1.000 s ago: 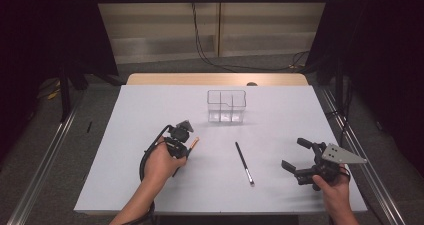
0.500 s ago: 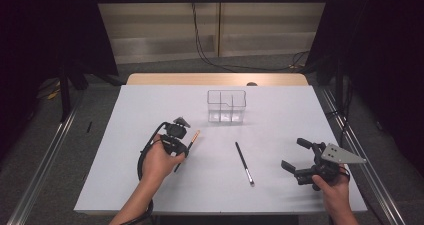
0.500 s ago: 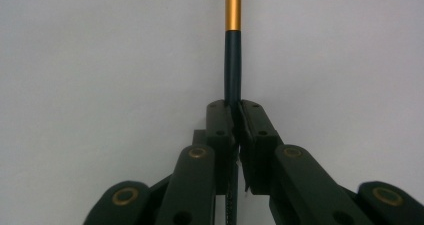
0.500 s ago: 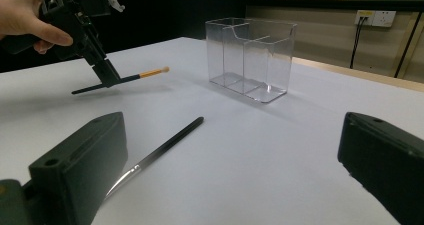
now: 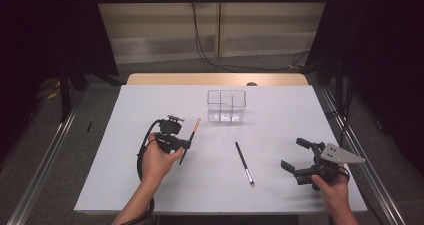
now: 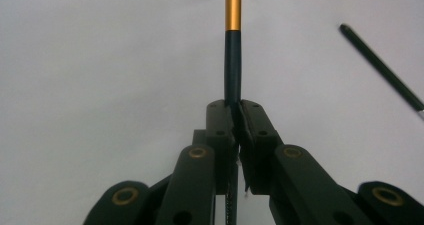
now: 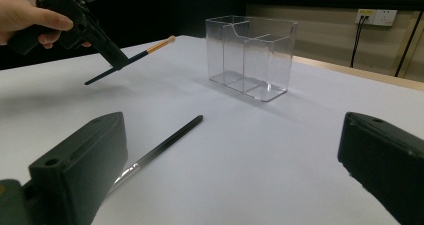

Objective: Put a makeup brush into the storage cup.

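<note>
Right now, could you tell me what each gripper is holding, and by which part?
The left gripper clamps a slim black, gold-banded brush on its black handle, off the table. The right gripper is open, holding nothing.

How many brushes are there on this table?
2. One brush, with a gold band, is clamped in the left tool, lifted off the table. The other, black brush lies flat in front of the clear organizer. None seem hidden.

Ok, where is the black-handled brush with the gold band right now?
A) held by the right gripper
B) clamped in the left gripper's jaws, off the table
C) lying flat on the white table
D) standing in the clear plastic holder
B: the left gripper is shut on the black-handled brush with the gold band, which hangs above the white table over its shadow.
</note>
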A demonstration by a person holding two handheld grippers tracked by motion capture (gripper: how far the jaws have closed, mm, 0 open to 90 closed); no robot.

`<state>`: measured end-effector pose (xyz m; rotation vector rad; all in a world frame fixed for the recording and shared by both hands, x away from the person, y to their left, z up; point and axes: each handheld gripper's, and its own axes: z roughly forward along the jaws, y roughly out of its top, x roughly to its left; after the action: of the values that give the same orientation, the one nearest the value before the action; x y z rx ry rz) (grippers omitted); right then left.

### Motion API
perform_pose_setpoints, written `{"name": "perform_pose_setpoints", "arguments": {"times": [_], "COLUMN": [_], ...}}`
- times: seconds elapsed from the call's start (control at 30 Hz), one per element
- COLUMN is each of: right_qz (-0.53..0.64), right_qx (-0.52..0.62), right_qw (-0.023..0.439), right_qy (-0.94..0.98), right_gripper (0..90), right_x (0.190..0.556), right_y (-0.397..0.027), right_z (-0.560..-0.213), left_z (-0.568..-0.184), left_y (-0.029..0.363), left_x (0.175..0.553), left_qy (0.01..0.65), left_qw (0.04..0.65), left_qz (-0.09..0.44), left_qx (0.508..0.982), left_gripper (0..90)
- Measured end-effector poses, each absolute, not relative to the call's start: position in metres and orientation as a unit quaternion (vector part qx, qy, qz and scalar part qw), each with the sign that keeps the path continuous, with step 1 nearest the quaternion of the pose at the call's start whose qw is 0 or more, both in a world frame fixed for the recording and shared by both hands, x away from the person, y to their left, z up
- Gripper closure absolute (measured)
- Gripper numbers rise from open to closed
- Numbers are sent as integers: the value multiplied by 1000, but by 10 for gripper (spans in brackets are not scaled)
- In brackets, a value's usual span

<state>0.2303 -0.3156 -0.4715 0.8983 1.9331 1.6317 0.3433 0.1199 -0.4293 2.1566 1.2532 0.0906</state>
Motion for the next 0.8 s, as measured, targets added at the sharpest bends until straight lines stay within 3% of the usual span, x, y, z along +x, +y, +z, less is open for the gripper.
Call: {"name": "perform_pose_setpoints", "arguments": {"times": [0.57,0.8], "right_qz": [587,587], "right_qx": [327,327], "right_qw": [224,221], "right_qy": [706,707], "right_gripper": [0,0], "right_x": [233,234], "right_y": [-313,-312], "right_z": [-474,-475], "left_z": [-432,-432], "left_y": [137,135], "left_x": [331,331], "left_qy": [427,423], "left_qw": [514,532], "left_qz": [78,80], "left_qx": [740,729], "left_gripper": [839,839]}}
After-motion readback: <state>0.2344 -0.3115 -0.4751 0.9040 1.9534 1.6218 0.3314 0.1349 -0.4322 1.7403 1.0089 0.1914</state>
